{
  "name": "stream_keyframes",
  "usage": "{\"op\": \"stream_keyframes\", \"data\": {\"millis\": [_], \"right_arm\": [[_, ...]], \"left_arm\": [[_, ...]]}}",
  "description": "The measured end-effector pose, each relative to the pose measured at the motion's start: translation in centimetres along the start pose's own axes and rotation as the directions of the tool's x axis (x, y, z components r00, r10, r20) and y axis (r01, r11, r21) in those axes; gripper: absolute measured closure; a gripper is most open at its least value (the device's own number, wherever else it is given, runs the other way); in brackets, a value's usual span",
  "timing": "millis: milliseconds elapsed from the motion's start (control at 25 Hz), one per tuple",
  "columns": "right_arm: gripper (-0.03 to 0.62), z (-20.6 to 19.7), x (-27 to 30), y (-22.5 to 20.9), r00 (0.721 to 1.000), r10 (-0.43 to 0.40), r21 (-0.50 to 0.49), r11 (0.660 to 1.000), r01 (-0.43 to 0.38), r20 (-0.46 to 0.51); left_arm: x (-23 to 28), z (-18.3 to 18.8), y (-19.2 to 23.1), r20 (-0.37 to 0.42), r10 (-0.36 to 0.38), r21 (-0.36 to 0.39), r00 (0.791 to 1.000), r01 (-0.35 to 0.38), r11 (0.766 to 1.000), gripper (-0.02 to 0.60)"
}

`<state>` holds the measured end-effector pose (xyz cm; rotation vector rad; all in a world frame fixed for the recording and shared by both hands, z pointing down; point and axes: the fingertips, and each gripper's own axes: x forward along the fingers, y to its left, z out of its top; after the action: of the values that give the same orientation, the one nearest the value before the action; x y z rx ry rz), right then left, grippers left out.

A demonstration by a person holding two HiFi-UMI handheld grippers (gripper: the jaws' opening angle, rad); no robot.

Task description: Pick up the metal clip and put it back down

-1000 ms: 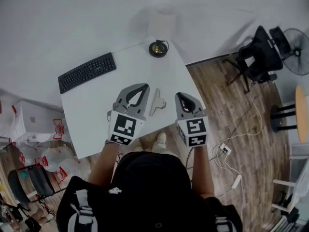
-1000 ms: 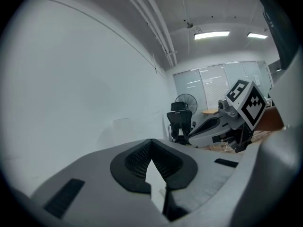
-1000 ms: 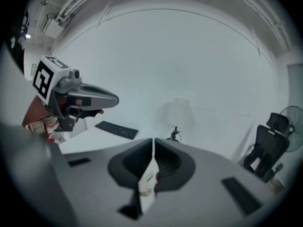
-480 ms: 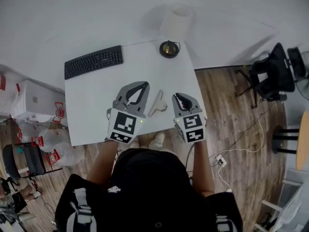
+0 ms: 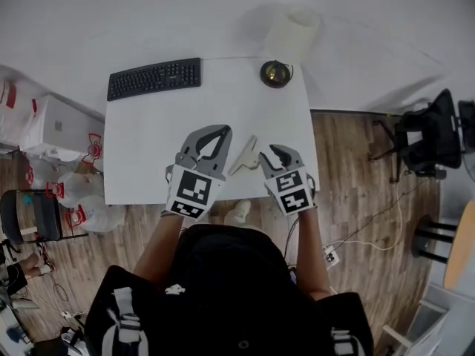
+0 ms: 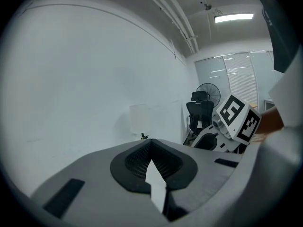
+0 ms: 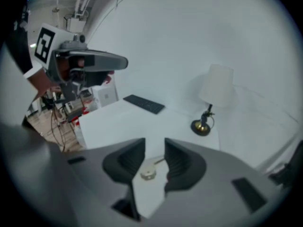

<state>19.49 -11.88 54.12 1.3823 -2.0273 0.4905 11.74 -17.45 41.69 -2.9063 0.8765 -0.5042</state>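
Observation:
A pale metal clip [image 5: 244, 156] lies flat on the white table [image 5: 148, 147], between my two grippers. My right gripper [image 5: 269, 153] sits just right of it, tips angled toward the clip. Its jaws are opening. In the right gripper view [image 7: 155, 143] part of the clip [image 7: 147, 174] shows low in the gap, and the pads do not press on it. My left gripper [image 5: 220, 130] hovers just left of the clip with its tips together and nothing held. In its own view [image 6: 150, 142] the jaws meet at the tip.
A black keyboard [image 5: 154, 78] lies at the table's far left. A lamp with a brass base [image 5: 276, 73] stands at the far right corner. The table's near edge runs under my grippers, above wood floor. A black office chair [image 5: 427, 139] stands to the right, and white boxes [image 5: 44, 128] to the left.
The right gripper has turned in toward the clip and its jaws have parted from shut. The left gripper has hardly moved. The head view has shifted.

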Motion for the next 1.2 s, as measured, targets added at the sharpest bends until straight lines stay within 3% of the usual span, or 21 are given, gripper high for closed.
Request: {"op": "stream_keyframes", "data": {"millis": [240,600,1200], "right_arm": [[0.400,-3.1,2.9,1.4,0.985,0.116,-0.061,0.990,-0.124,-0.127],[0.338,-7.8,6.5,3.1,0.925,0.201,-0.086,0.967,-0.240,-0.323],[0.310,-12.1,11.3,3.4,0.865,0.193,-0.143,0.947,-0.288,-0.464]], "left_arm": [[-0.5,-1.3,1.1,-0.031,0.044,-0.052,0.999,-0.046,0.998,0.557],[-1.5,-3.5,3.1,-0.077,0.108,-0.086,0.991,-0.115,0.990,0.557],[-2.9,-7.9,5.3,-0.181,0.168,-0.137,0.969,-0.194,0.971,0.557]]}}
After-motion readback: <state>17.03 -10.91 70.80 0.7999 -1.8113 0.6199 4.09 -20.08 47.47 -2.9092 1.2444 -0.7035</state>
